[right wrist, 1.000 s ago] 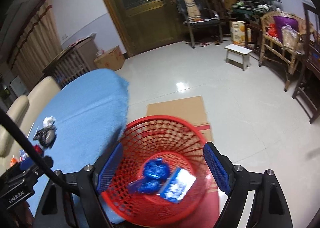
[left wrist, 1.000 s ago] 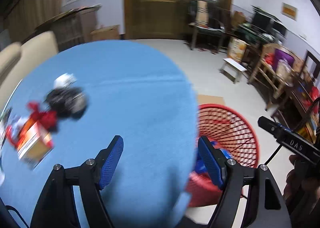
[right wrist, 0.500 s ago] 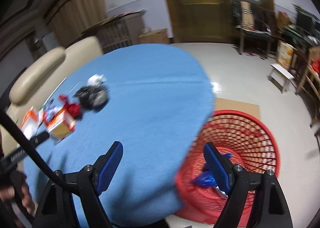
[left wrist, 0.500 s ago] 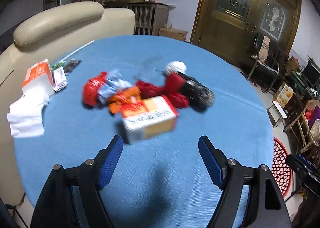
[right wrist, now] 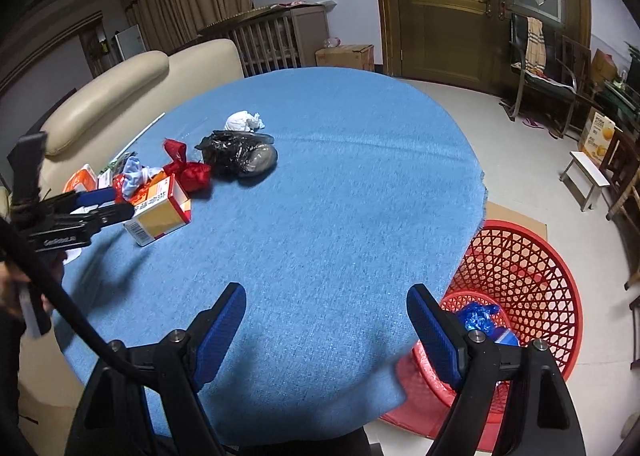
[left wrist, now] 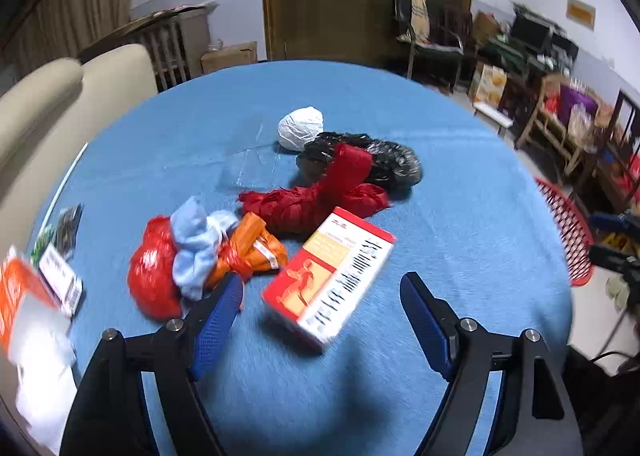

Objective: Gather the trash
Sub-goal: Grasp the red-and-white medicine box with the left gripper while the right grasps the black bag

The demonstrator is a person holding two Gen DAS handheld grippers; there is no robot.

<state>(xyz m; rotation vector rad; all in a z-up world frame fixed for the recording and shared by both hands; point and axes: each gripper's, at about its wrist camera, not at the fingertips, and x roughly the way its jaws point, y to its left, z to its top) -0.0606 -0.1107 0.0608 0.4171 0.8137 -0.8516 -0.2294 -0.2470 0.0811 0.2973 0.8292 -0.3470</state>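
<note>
Trash lies on the round blue table (left wrist: 460, 216): a red and white box (left wrist: 330, 274), a red ribbon bundle (left wrist: 320, 192), a black bag (left wrist: 376, 160), a white wad (left wrist: 300, 127), a red bag (left wrist: 152, 276), pale blue cloth (left wrist: 196, 244) and an orange wrapper (left wrist: 250, 250). My left gripper (left wrist: 322, 316) is open and empty, its jaws either side of the box's near end. My right gripper (right wrist: 326, 324) is open and empty over the table's near edge. The red mesh basket (right wrist: 532, 280) stands on the floor at the right, with blue wrappers (right wrist: 478, 316) inside.
A cream sofa (right wrist: 120, 96) curves behind the table's left side. An orange tissue pack (left wrist: 18, 296) and white tissues (left wrist: 44, 380) lie at the table's left edge. Chairs (right wrist: 536, 68), a small stool (right wrist: 586, 176) and cardboard boxes (right wrist: 346, 56) stand around the floor.
Both grippers swung from the basket toward the table. The left gripper has closed in on the trash pile, the box now between its jaws. The right gripper now faces the table, the basket to its right.
</note>
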